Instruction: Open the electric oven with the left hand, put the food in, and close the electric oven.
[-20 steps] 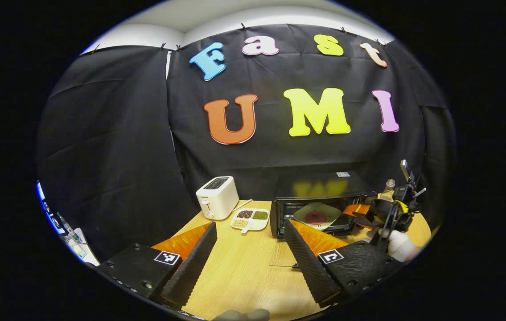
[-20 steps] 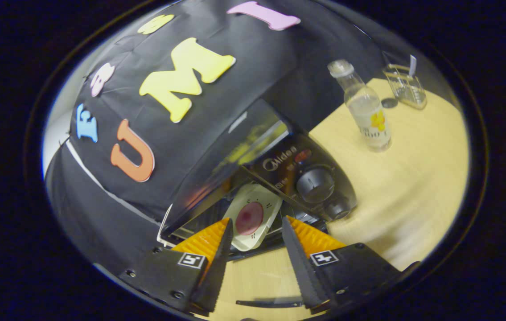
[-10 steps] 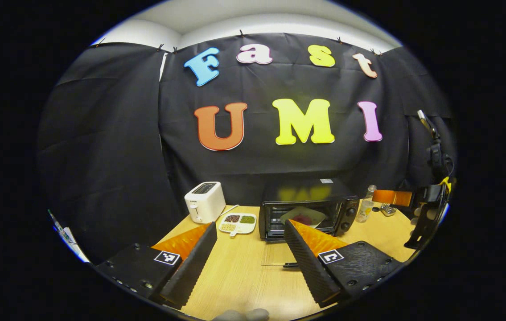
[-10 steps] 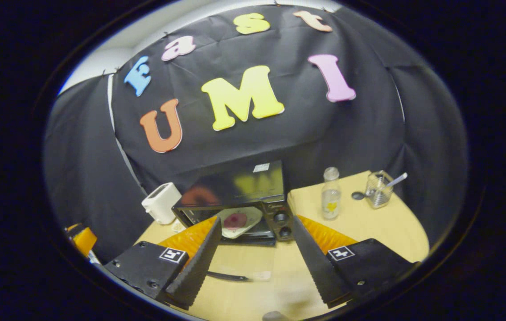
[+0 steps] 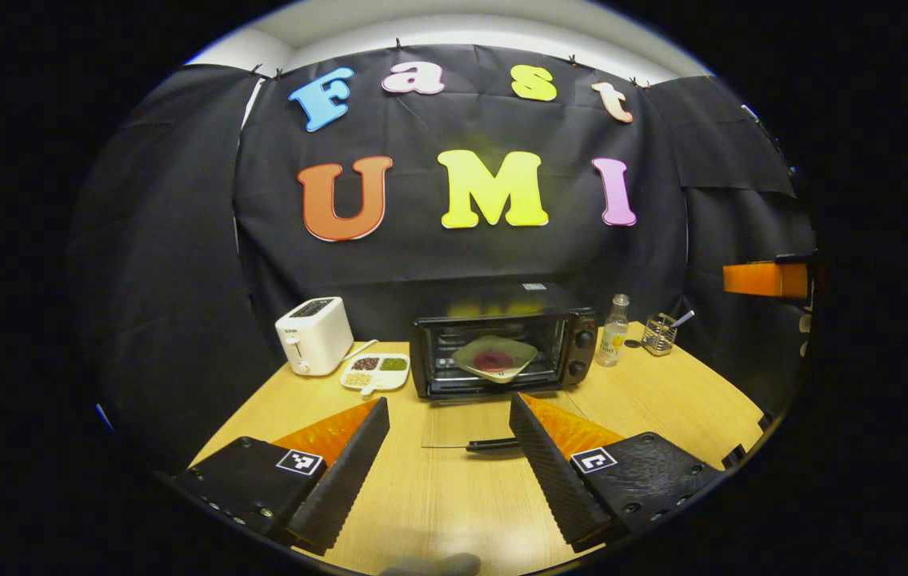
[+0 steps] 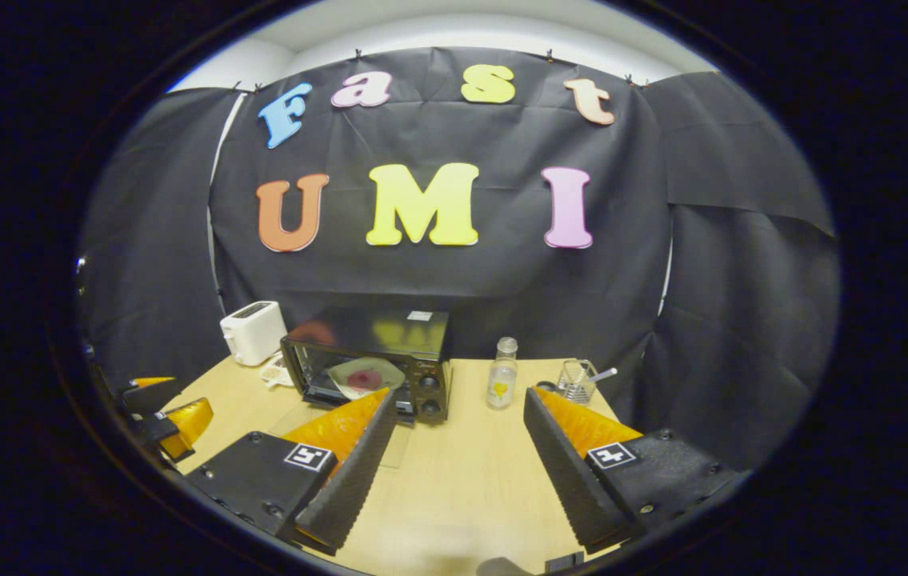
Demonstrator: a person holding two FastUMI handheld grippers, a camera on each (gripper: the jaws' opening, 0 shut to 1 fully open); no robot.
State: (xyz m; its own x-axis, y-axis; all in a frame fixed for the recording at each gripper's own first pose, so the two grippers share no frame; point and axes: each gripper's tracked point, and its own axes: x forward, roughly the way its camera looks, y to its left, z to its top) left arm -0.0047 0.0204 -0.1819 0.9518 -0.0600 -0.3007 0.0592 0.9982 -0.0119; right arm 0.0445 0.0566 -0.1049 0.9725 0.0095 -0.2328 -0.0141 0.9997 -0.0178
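Now, going left to right in the left gripper view, a toaster (image 5: 312, 334) stands at the far left of the counter (image 5: 438, 496), with a divided dish (image 5: 375, 372) just beside it. Next comes the oven (image 5: 503, 344), set near the back wall with its long side running left to right and its front facing the camera. Its glass door (image 5: 479, 424) hangs fully down, lying flat toward the camera with the handle at the near edge. Inside sits the plate (image 5: 495, 358) of food, tilted. Right of the oven stand a bottle (image 5: 614, 330) and a glass cup (image 5: 659, 334). The left gripper (image 5: 447, 468) hovers over the counter, fingers spread apart and empty. The right gripper (image 6: 454, 472) likewise has its fingers open, holding nothing.
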